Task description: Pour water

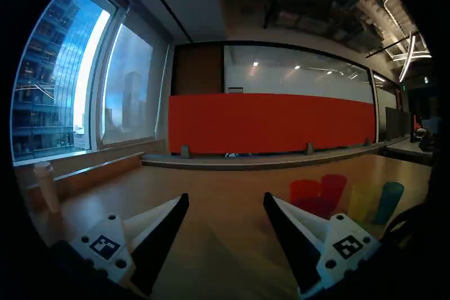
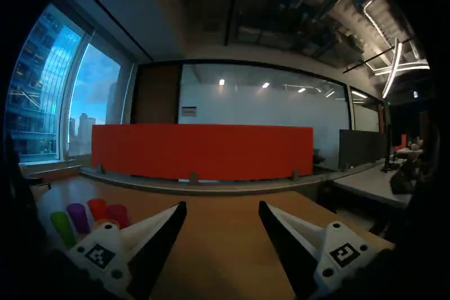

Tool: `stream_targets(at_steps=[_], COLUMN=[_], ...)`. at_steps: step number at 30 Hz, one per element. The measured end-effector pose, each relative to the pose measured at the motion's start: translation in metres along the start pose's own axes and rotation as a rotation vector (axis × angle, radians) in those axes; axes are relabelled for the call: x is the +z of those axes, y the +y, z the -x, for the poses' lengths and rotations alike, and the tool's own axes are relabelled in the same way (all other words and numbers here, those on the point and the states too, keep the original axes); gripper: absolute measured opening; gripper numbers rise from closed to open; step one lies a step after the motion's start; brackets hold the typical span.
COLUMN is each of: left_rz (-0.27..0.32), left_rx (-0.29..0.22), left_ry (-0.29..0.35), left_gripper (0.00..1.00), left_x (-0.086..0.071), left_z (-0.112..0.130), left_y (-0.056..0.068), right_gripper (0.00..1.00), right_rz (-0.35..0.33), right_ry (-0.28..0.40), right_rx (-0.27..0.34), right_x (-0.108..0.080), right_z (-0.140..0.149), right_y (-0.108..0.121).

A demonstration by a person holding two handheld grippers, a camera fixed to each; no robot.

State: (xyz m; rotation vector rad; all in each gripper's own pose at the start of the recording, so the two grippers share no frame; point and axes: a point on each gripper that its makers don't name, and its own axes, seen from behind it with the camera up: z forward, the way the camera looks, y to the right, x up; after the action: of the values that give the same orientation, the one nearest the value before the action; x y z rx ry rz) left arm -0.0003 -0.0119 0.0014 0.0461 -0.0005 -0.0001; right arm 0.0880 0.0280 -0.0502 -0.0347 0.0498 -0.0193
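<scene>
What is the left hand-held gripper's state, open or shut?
Open. The left hand-held gripper has its fingers wide apart above the wooden table, with nothing between them.

The table (image 1: 225, 179) is pale wood, smooth, with a soft satin sheen that picks up window light. The cups (image 1: 363, 201) look like thin translucent plastic in red, yellow and teal; in the right gripper view, more cups (image 2: 77, 216) in green, purple, orange and red have the same see-through plastic look. The bottle (image 1: 46, 184) seems to be cloudy, pinkish plastic. The left gripper (image 1: 225, 196) has fingers (image 1: 163, 232) that are matt black inside, with smooth white plastic shells carrying printed paper-like markers; the right gripper (image 2: 221, 204) is made the same. The red panel (image 1: 270, 122) is flat and matt. The windows (image 1: 126, 92) and the glass wall (image 2: 264, 103) are glossy, the wall mirroring ceiling lights.
</scene>
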Motion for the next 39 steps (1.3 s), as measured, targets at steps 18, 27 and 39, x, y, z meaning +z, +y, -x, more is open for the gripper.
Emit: stream_targets(at_steps=[18,27,39], left_rz=[0.000,0.000,0.000], left_rx=[0.000,0.001,0.001], left_ry=[0.000,0.000,0.000], left_gripper=[0.99,0.99,0.99], left_x=[0.000,0.000,0.000], left_z=[0.000,0.000,0.000], left_y=[0.000,0.000,0.000], right_gripper=[0.99,0.99,0.99], right_rz=[-0.050,-0.045,-0.040], right_ry=[0.015,0.021,0.011], right_rx=[-0.045,-0.012,-0.007], right_x=[0.011,0.025,0.040], right_z=[0.006,0.019,0.044], right_y=[-0.011,-0.012,-0.022])
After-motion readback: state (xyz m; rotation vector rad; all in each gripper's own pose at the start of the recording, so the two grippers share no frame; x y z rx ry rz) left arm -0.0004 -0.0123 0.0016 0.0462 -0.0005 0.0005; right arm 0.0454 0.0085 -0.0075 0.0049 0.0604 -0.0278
